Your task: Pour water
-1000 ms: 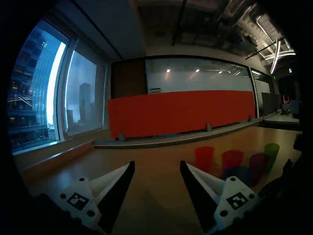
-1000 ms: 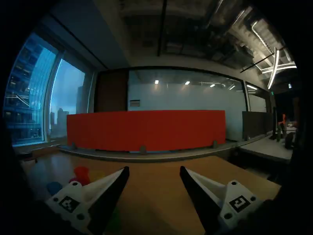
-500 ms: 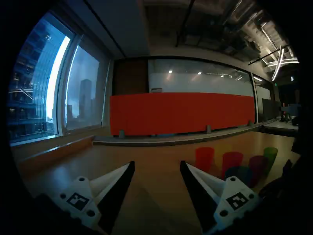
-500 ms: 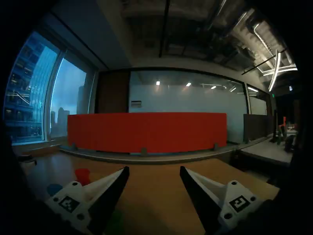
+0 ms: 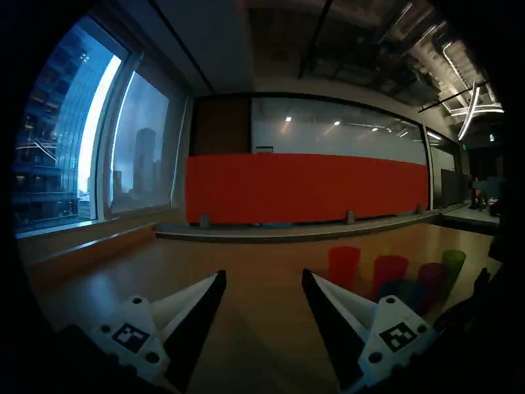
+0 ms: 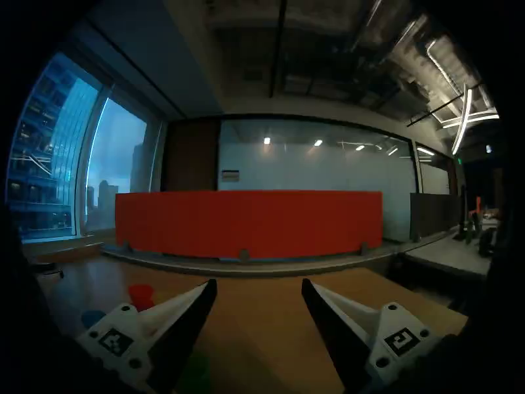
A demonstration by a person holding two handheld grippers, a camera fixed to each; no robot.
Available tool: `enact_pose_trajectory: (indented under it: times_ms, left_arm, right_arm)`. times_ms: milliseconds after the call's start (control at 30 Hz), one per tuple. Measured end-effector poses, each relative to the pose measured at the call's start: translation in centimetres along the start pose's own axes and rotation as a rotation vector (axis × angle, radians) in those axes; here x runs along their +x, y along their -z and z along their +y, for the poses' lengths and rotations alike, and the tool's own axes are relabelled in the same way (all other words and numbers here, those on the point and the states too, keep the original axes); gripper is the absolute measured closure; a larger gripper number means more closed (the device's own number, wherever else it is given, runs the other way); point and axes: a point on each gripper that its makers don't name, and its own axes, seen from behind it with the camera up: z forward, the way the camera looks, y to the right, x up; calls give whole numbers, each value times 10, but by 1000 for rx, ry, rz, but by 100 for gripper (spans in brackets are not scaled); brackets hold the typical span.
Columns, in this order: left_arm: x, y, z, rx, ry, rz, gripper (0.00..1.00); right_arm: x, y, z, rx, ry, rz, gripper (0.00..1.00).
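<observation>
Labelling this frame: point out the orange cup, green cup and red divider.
orange cup (image 5: pixel 343 264), left gripper view, side wall.
green cup (image 5: pixel 455 262), left gripper view, side wall.
red divider (image 5: pixel 302 189), left gripper view, front face.

Honestly, nothing readable here. The only markings are black-and-white square code tags (image 5: pixel 129 337) on the fingers of the left hand-held gripper (image 5: pixel 262 279), with the same kind on the right hand-held gripper (image 6: pixel 258 285): just patterns, no letters. There's a small placard (image 5: pixel 264 149) on the glass wall (image 5: pixel 341 128) above the red panel (image 5: pixel 302 187), way too small to make out.
</observation>
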Motion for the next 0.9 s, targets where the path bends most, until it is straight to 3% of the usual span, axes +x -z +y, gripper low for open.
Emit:
enact_pose_trajectory:
  times_ms: [267, 500, 900]
  left_arm:
    - [-1, 0, 0, 2, 0, -2, 14]
    - [-1, 0, -1, 2, 2, -2, 8]
    - [-1, -1, -1, 2, 1, -2, 8]
  right_arm:
    - [2, 3, -1, 4, 5, 4, 0]
    - [7, 6, 2, 0, 15, 21, 0]
    - [6, 7, 6, -14, 99, 56, 0]
